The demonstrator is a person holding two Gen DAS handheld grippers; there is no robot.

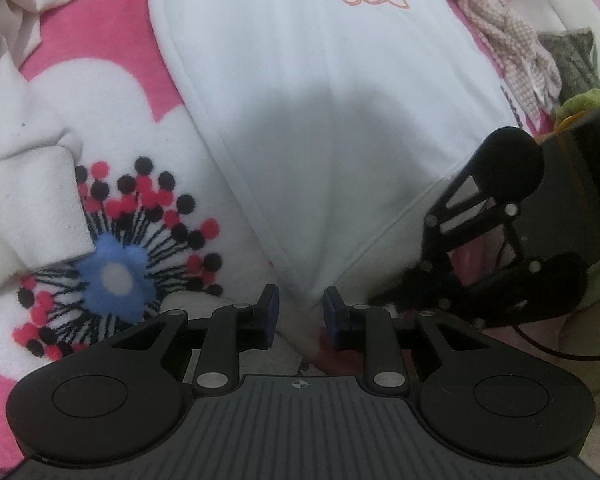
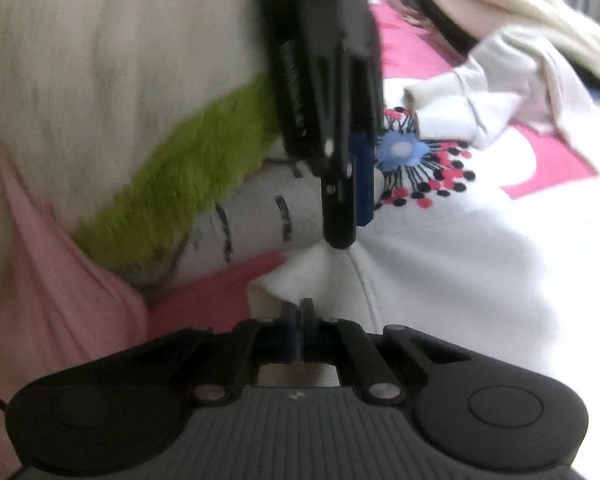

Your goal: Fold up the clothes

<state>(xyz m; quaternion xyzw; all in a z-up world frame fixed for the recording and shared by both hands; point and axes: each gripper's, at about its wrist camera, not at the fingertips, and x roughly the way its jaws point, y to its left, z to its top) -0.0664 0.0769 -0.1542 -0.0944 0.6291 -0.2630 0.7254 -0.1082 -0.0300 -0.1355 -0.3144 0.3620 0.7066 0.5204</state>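
A white garment [image 1: 320, 120] with an orange outline print lies spread on a pink-and-white flower blanket [image 1: 112, 120]. My left gripper [image 1: 302, 312] is open, its blue pads either side of the garment's near corner. My right gripper [image 2: 300, 320] is shut on the white garment [image 2: 440, 272] at its hem edge. In the left wrist view the right gripper [image 1: 412, 280] sits at that hem, to the right. In the right wrist view the left gripper [image 2: 352, 196] hangs just beyond, over the same corner.
A cream garment [image 1: 32, 208] lies crumpled at the left of the blanket. Checked fabric [image 1: 512, 48] and dark cloth sit at the far right. A green-and-white plush toy [image 2: 172, 184] and pink sheet [image 2: 60, 280] lie close on the right gripper's left.
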